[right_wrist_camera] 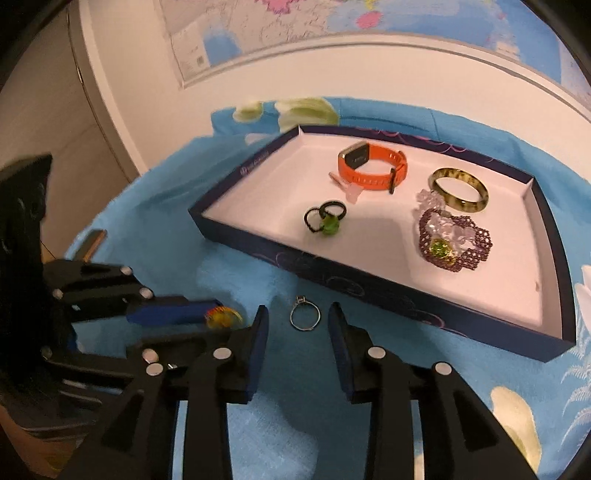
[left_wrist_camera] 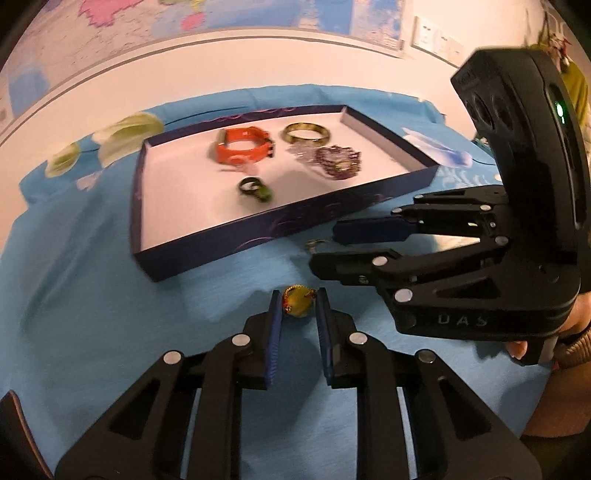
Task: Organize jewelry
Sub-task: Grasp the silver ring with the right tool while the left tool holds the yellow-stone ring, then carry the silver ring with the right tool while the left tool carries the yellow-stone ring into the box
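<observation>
We see the left hand-held gripper (left_wrist_camera: 299,304) low over the blue cloth (left_wrist_camera: 92,314) on the surface, fingers narrowed around a small yellow-gold ornament (left_wrist_camera: 298,302) that sits between the pads; whether both pads touch it we cannot tell. From the right wrist view that ornament (right_wrist_camera: 223,317) shows blurred at the left gripper's tips. The right hand-held gripper (right_wrist_camera: 298,325) is spread wide, with a thin silver ring (right_wrist_camera: 304,316) lying flat on the cloth between its fingers, not touching either. Both pieces lie just outside the near wall of the dark blue tray (right_wrist_camera: 369,284). Inside the tray, on its white floor: an orange watch (right_wrist_camera: 373,168) toward the back, a mottled green bangle (right_wrist_camera: 459,190) beside it, a purple beaded bracelet (right_wrist_camera: 456,245) with a green stone in front of the bangle, clear pale beads (right_wrist_camera: 432,199) touching it, and a black ring with a green stone (right_wrist_camera: 327,219) nearer the front. A map hangs on the wall (right_wrist_camera: 332,22) behind.
</observation>
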The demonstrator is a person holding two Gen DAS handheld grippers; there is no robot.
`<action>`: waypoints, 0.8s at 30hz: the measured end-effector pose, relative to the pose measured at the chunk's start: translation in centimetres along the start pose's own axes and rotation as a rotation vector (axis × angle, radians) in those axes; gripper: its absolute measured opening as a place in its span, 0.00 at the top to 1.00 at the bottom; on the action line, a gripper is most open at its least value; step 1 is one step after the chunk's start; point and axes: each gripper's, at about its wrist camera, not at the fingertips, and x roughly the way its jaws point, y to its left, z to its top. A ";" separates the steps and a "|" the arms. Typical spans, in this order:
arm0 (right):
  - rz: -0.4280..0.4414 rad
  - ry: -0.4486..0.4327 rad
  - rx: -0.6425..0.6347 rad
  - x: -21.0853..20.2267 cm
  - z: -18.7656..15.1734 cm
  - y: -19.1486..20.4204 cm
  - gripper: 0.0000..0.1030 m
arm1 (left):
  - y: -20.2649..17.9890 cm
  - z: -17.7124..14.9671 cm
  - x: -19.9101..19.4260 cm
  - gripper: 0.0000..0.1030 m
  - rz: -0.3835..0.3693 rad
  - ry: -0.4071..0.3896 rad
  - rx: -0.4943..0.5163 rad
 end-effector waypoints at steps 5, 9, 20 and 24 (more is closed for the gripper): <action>-0.076 0.006 -0.038 0.1 -0.1 0.4 0.85 | 0.5 0.1 -0.5 0.82 -0.001 -0.022 -0.019; -0.083 -0.005 -0.044 -0.3 -0.4 0.4 0.85 | 0.2 0.5 -0.7 0.82 -0.006 -0.043 -0.021; -0.045 -0.094 0.032 -3.9 -1.1 -1.6 0.85 | -0.6 1.7 -1.3 0.82 0.003 -0.083 -0.014; -0.040 -0.126 0.049 -5.0 -1.0 -2.1 0.85 | -0.7 2.1 -1.5 0.82 0.014 -0.099 -0.018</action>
